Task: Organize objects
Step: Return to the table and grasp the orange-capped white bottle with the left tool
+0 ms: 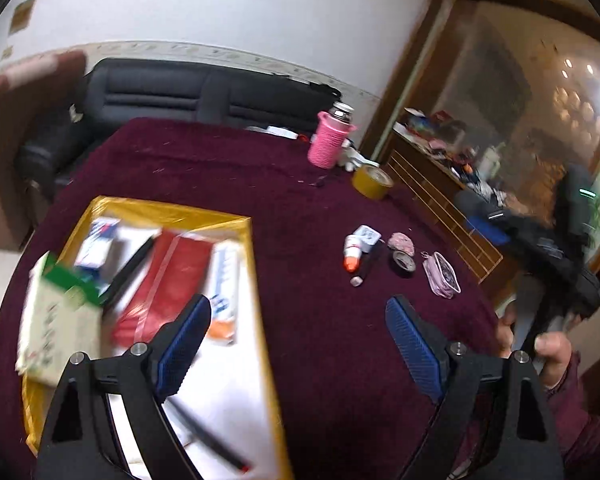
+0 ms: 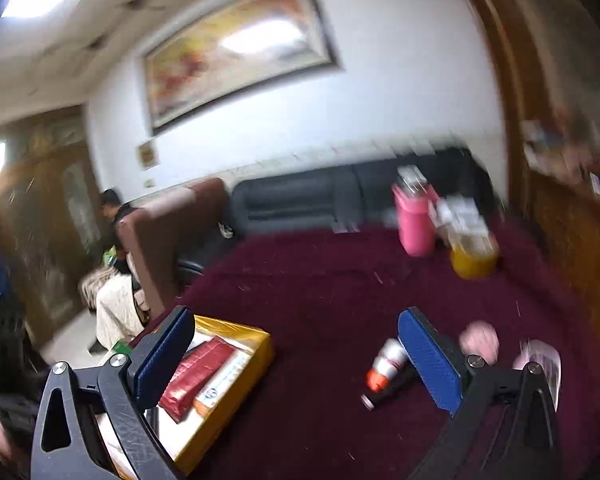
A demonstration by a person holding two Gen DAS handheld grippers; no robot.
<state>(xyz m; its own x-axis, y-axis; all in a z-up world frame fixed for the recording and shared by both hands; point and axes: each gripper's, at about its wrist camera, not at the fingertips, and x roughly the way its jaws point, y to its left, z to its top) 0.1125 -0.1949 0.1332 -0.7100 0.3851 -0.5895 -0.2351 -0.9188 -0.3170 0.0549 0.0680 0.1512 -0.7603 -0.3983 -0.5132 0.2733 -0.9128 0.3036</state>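
Hovering released, both: left tool (image 1: 298,344) spread wide with nothing between its blue pads, hanging over the near edge of the desk (image 1: 300,184) where the yellow box (image 1: 256,280) ends; right tool (image 2: 296,360) likewise gaping and empty, looking across the same maroon cloth.

Reading outward from the left tool: lying already inside the yellow box, a red packet (image 1: 168,276), a toothpaste carton (image 1: 224,292), a blue-and-white carton (image 1: 98,244), a dark pen (image 1: 132,268) and a green-topped box (image 1: 60,320) leaning over its left wall. Counting those as sorted, judging by where they lie.

Moving further out toward the right side of the desk: waiting loose on the cloth, close together, a small white bottle with an orange cap (image 1: 354,252), a thin dark stick (image 1: 366,268) touching or just beside it, a roll of black tape (image 1: 404,262), a pink fuzzy lump (image 1: 400,242) and a pale pink pouch (image 1: 442,276). Showing again in the right wrist view, though blurred, the bottle (image 2: 386,364) just left of the right tool's right pad.

Standing near the far right corner: a pink-sleeved flask (image 1: 330,140) and a roll of yellow tape (image 1: 372,182), well apart from the box.

Judging the job roughly half done: box partly filled, the small cluster probably next for collecting, the far-corner pieces possibly after.
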